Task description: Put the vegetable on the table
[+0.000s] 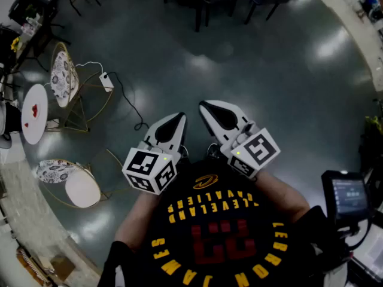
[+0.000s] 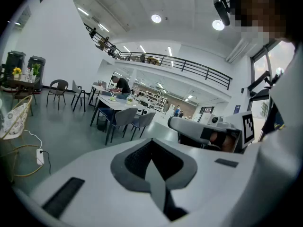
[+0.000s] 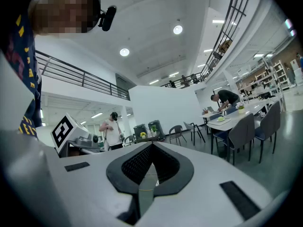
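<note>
Left gripper (image 1: 178, 119) clenched, right gripper (image 1: 206, 106) clenched, both apparently empty, side by side, over dark floor (image 1: 281, 94)

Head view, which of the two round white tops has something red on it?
The upper round white top by the left edge; the lower one is plain white.

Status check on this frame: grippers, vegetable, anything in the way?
Left gripper shut, empty. Right gripper shut, empty. No vegetable in any view. Small round table off to the left, not near either gripper.
</note>
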The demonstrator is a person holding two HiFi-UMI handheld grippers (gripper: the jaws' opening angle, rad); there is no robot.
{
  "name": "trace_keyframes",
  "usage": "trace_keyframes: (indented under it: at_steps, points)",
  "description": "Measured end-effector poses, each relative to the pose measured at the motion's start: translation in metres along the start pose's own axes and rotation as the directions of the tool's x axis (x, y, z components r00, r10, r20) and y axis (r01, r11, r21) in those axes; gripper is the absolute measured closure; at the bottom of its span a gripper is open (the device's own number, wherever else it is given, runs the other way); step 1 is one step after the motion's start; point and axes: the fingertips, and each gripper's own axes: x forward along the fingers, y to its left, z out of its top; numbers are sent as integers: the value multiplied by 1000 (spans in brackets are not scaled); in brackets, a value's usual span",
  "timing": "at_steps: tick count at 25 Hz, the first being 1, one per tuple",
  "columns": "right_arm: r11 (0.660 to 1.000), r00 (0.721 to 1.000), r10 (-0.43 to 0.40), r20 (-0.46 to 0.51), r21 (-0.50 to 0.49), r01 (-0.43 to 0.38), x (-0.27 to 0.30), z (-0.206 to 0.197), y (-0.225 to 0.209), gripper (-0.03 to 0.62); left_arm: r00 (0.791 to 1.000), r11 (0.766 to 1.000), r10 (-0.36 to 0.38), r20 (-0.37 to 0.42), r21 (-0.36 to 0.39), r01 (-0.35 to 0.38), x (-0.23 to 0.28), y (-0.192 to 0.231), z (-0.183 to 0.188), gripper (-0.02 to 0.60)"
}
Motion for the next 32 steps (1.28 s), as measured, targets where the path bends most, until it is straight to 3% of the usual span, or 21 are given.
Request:
trace_keyframes:
  at_steps: [12, 20, 26, 32]
  points:
    - [999, 998, 43, -42, 8, -43, 8, -12, -7, 599, 1000, 1000, 16, -3, -15, -16, 15, 6, -1, 581]
    - [980, 979, 201, 19, 10, -201, 1, -13, -4, 599, 998, 998, 66, 25, -17, -65, 26, -7, -9, 581]
    - [980, 981, 193, -19, 59, -191, 10, -28, -13, 599, 994, 994, 110, 23, -31, -109, 23, 6, -19, 581]
    - [979, 979, 203, -34, 39, -201, 61, -24, -37, 599, 997, 997, 74, 28, -20, -74, 55, 45, 4, 581]
